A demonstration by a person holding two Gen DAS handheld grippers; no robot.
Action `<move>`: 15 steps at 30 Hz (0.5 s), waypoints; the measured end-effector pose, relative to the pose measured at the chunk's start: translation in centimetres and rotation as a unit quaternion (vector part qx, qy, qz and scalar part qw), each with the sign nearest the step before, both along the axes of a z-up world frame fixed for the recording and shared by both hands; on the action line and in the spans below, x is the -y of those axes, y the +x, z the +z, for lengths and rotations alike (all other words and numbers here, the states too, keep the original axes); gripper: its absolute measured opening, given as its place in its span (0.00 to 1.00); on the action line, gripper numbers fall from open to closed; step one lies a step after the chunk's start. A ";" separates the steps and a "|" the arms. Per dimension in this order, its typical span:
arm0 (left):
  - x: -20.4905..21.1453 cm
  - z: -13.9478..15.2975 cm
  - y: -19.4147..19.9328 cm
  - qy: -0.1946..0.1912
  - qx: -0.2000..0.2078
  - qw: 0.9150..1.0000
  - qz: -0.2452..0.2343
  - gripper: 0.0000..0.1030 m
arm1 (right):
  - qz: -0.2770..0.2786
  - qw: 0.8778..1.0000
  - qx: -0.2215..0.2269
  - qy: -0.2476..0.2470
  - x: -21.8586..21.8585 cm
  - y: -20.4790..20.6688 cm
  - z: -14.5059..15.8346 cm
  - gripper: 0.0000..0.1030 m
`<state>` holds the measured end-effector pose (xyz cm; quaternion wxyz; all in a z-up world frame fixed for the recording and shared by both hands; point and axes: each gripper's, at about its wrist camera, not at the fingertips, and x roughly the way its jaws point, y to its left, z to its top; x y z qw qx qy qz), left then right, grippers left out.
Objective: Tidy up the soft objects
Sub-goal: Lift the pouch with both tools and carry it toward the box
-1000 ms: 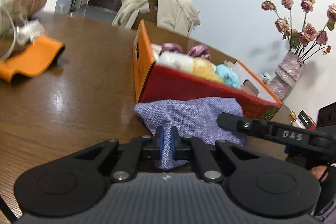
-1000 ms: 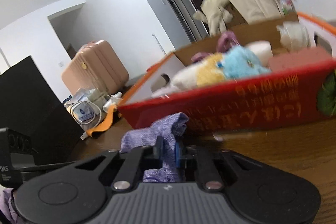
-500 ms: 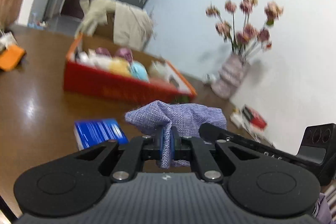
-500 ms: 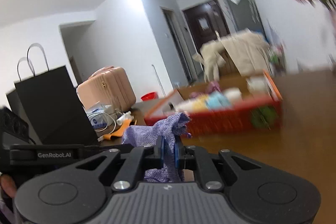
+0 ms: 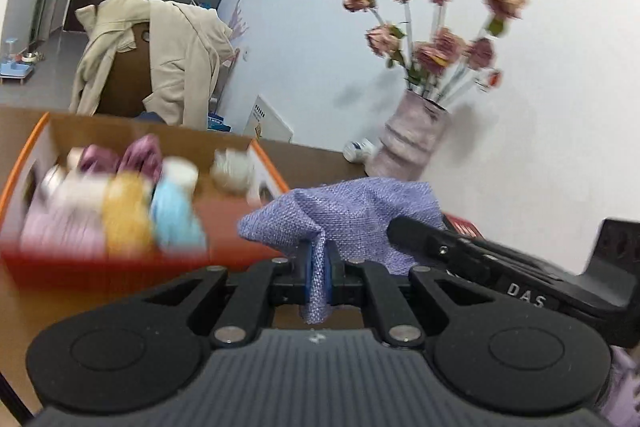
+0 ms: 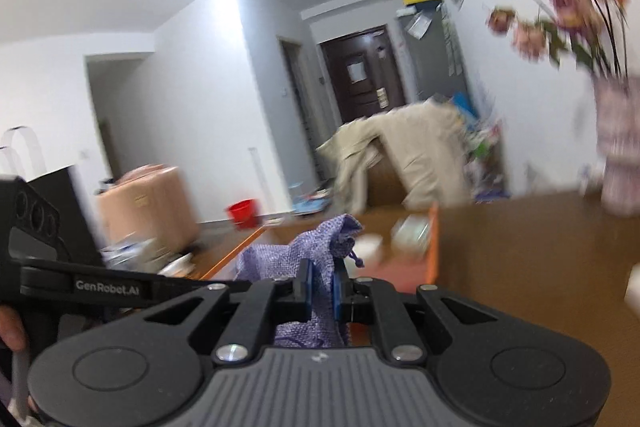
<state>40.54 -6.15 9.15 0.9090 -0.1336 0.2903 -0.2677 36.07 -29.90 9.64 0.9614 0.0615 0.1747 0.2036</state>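
Spreading across the lower part of both views, the brown worktop carries everything else. On its far side a chair draped with a beige coat stands before a dark door. On the worktop sits a red box with orange edges, open at the top and blurred in both pictures; inside it lie soft things side by side, among them a pale pink one, a yellow one, a light blue one and two dark pink bundles behind them. To the right of the box, against the white wall, a pale pink vase holds dried roses, with a small white bottle lying just beside its foot. The purple cloth bag hangs in the air in front of the box, raised off the worktop and stretched between the two tools. The left hand-held gripper is clenched on one hanging fold of the bag, its blue pads pressing the weave from both sides. The right hand-held gripper is clenched on the other end of the bag, where a gathered neck and a knotted drawstring stick up above the pads. In the left wrist view the right tool's black arm crosses in front of the bag from the right; in the right wrist view the left tool reaches in from the left edge, part of a hand showing there.
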 end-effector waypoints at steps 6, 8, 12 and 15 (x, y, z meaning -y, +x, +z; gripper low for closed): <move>1.9 -2.7 16.2 0.039 -0.084 0.995 0.029 0.06 | -0.031 0.990 -0.065 -0.124 -4.5 16.3 -0.1 0.09; 1.6 -5.1 20.2 0.044 -0.127 0.990 0.049 0.06 | -0.032 0.984 -0.095 -0.149 -5.7 20.4 -1.5 0.09; 0.5 -8.8 24.2 0.049 -0.191 0.978 0.064 0.06 | -0.035 0.972 -0.181 -0.147 -6.7 26.9 -5.3 0.09; 0.2 -9.0 24.1 0.053 -0.194 0.977 0.068 0.09 | -0.027 0.961 -0.228 -0.153 -6.9 29.0 -7.7 0.09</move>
